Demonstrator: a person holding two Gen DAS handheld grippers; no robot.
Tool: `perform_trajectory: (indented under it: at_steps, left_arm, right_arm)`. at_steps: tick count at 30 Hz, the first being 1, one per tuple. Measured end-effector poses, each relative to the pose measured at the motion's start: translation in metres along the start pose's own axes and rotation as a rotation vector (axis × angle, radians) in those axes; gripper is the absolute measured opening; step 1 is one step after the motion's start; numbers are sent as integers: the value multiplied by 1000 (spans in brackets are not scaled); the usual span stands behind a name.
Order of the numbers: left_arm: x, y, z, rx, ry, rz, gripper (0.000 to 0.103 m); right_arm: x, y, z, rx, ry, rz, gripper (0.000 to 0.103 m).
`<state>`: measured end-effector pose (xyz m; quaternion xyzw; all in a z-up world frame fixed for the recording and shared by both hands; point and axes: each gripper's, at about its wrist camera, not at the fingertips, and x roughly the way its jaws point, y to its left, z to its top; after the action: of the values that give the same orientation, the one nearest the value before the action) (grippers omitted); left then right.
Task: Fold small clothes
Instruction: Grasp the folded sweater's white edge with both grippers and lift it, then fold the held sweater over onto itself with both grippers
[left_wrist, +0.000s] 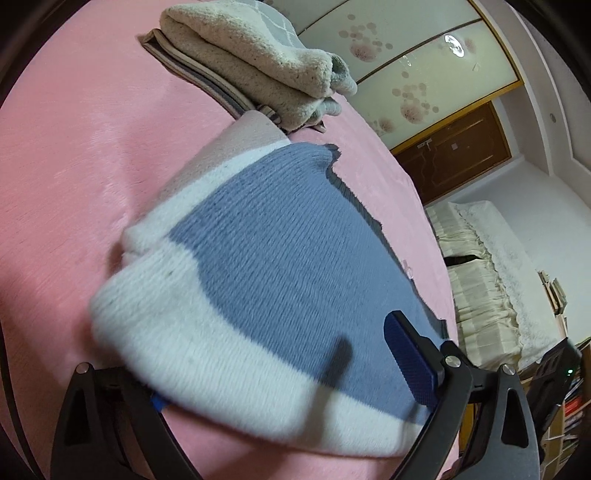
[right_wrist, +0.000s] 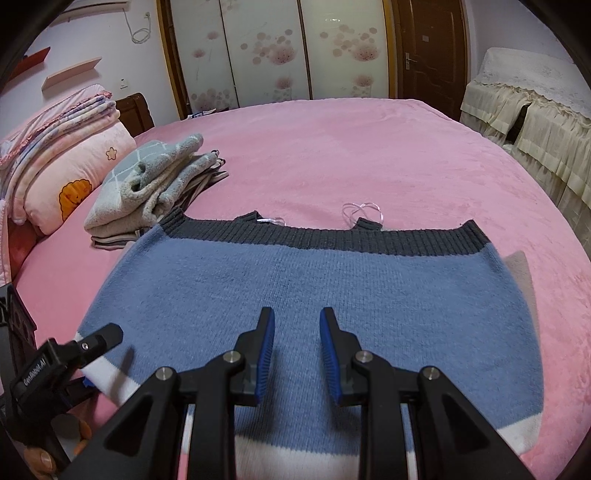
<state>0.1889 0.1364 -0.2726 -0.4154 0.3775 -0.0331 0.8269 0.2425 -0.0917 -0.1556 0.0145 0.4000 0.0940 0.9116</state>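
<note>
A small knitted sweater, blue with a white band and a dark grey ribbed hem (right_wrist: 295, 280), lies folded on the pink bed. In the left wrist view the sweater (left_wrist: 266, 251) fills the middle. My left gripper (left_wrist: 280, 373) is wide open around the sweater's white edge; one blue pad (left_wrist: 406, 354) rests above the knit, the other finger lies under the cloth. It also shows in the right wrist view (right_wrist: 88, 354) at the sweater's left corner. My right gripper (right_wrist: 297, 332) is open and empty, hovering over the blue part.
A stack of folded clothes (right_wrist: 155, 184) lies left of the sweater, also in the left wrist view (left_wrist: 258, 62). Pillows and quilts (right_wrist: 66, 158) sit at the bed's left end. A wardrobe (right_wrist: 266, 48), a door and a cloth-covered cabinet (right_wrist: 528, 122) stand beyond the bed.
</note>
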Motion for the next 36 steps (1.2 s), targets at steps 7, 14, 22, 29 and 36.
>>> perform_trajectory:
  at_steps: [7,14,22,29,36]
  left_arm:
    - [5,3,14,-36,-3,-24,37]
    - [-5,-21,16,105,-44,40,17]
    - [-32,-69,14,243,-148,33,16]
    - [-41,-128,4,395,-189,2,16]
    - [-36,-200,-21,580,-198,-19,16]
  right_arm:
    - [13,2,6,-1,3,8,25]
    - [30,1,13,1,11,0,19]
    - [54,3,10,-26,67,17,4]
    - [66,8,1,-55,82,19,4]
    - [54,-20,6,68,97,148,4]
